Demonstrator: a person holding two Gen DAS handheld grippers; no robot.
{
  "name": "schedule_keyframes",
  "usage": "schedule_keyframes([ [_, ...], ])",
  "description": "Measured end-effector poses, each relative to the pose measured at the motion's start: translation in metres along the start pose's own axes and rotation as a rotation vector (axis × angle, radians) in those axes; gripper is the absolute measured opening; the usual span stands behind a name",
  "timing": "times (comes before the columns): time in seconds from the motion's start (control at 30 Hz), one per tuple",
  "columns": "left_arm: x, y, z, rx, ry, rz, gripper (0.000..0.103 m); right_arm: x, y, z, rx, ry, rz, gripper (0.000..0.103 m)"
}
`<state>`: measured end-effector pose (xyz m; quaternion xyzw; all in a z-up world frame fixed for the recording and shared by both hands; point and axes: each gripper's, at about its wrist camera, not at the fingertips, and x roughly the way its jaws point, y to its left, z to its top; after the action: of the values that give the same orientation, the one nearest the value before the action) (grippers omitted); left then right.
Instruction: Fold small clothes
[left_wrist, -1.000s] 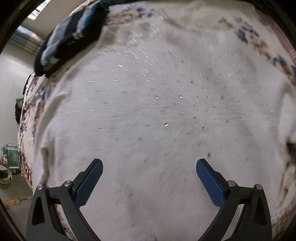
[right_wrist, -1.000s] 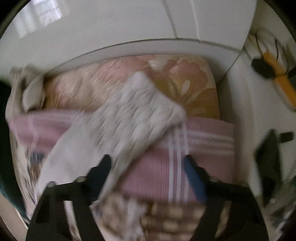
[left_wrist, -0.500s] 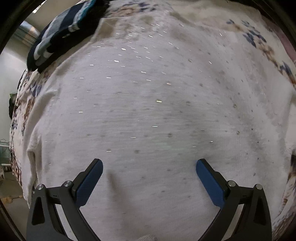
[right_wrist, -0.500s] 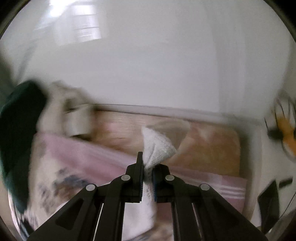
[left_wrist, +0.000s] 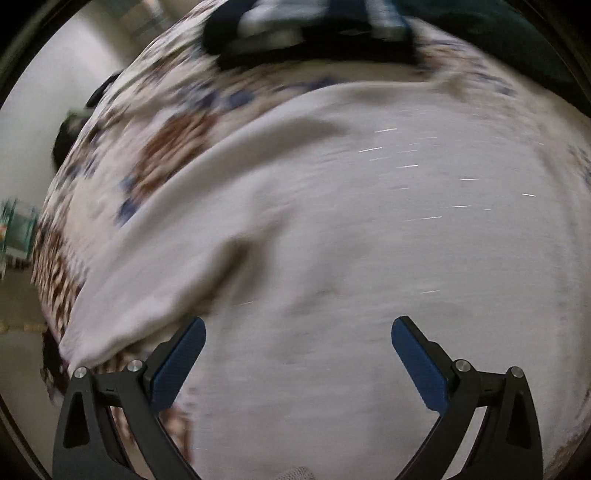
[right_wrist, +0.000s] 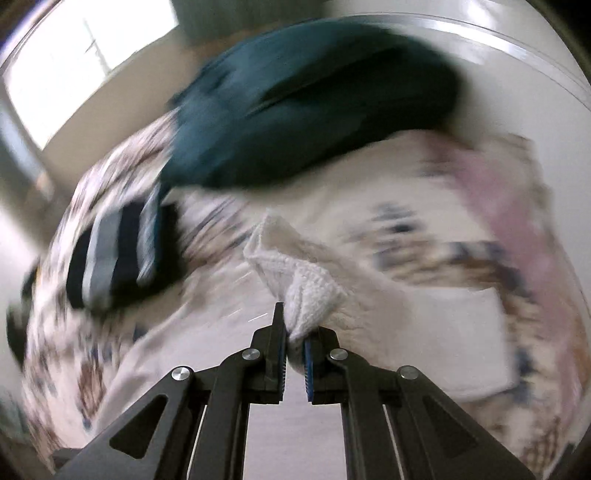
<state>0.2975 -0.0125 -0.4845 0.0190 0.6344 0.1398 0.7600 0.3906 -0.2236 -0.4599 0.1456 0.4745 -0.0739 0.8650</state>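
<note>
We judge a fold is under way: our right gripper (right_wrist: 294, 349) is clenched on a corner of the white sweater (left_wrist: 369, 221), which lies spread across the patterned bedspread (left_wrist: 166, 136). Our left gripper (left_wrist: 297, 354) hangs released over its middle. Next we must carry the corner across and lay it flat. A striped garment (right_wrist: 110, 258) and dark green garment (right_wrist: 314, 110) sit toward the bed's far edge, beside pale walls.

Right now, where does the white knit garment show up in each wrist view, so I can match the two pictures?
Left wrist: the white knit garment fills the centre and right, spread on the patterned bedspread, below the open left gripper.
Right wrist: a bunched corner of it sits at centre, pinched by the right gripper.
Shared landmark: the navy striped folded garment, top centre and left.
</note>
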Motion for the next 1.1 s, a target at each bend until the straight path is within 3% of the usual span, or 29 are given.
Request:
schedule_keyframes([
  [0.17,0.03,0.071,-0.005,-0.106,0.036,0.013,0.103,0.076,0.143,-0.079,-0.271,0.078,-0.039,0.007],
  [0.27,0.045,0.088,-0.006,-0.134,0.049,0.002,0.103,0.091,0.186,-0.113,-0.358,0.095,-0.069,0.007],
  [0.57,0.064,0.112,0.002,-0.177,0.065,-0.046,0.103,0.081,0.211,-0.135,-0.453,0.14,-0.094,0.007],
  [0.67,0.061,0.13,0.0,-0.194,0.07,-0.056,0.103,0.084,0.2,-0.126,-0.397,0.275,-0.018,0.012],
  [0.7,0.059,0.138,-0.002,-0.208,0.073,-0.062,0.103,0.08,0.19,-0.122,-0.338,0.302,0.034,0.022],
  [0.73,0.057,0.151,-0.006,-0.233,0.085,-0.07,0.103,0.075,0.178,-0.118,-0.273,0.319,0.096,0.042],
  [0.77,0.055,0.159,-0.01,-0.256,0.094,-0.077,0.103,0.067,0.164,-0.113,-0.206,0.324,0.138,0.053],
  [0.8,0.053,0.176,-0.017,-0.301,0.108,-0.093,0.103,0.058,0.153,-0.111,-0.166,0.321,0.146,0.068],
  [0.93,0.061,0.249,-0.051,-0.53,0.198,-0.17,0.103,0.03,0.116,-0.108,-0.095,0.322,0.077,0.07],
  [1.03,0.088,0.324,-0.095,-0.914,0.285,-0.328,0.103,0.015,0.092,-0.114,-0.072,0.32,0.03,0.07],
  [1.1,0.106,0.362,-0.118,-1.123,0.28,-0.368,0.103,0.013,0.085,-0.116,-0.068,0.324,0.009,0.07],
])
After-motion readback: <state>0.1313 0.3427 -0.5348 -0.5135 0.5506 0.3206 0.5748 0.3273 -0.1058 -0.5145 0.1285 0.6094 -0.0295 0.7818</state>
